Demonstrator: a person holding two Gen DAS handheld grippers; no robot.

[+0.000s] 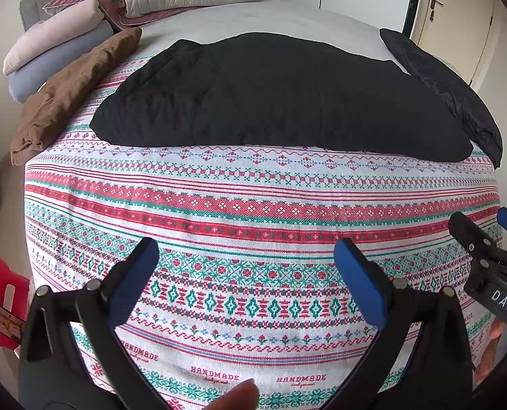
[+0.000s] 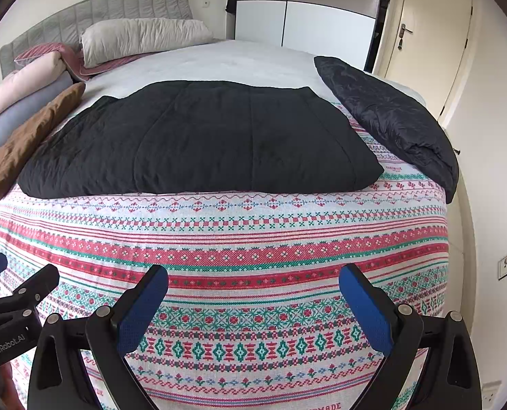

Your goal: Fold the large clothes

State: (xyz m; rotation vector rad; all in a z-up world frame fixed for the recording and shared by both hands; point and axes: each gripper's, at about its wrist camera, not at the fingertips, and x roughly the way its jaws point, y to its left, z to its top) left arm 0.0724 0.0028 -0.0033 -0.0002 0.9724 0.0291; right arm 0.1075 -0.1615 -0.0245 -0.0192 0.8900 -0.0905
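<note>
A quilted, rectangular folded black padded garment lies on the cross-stitch-patterned cloth printed "HANDMADE"; left tongs and right tongs both gape released, blue-padded.

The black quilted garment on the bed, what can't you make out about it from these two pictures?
- Black quilted garment: sleeves, collar and front are not visible in either wrist view; it lies folded, so its type is unclear.
- Shiny dark puffer garment: its far side drops behind the bed edge in the right wrist view.
- Brown folded garment: its lower end hangs past the patterned cover in the left wrist view.
</note>
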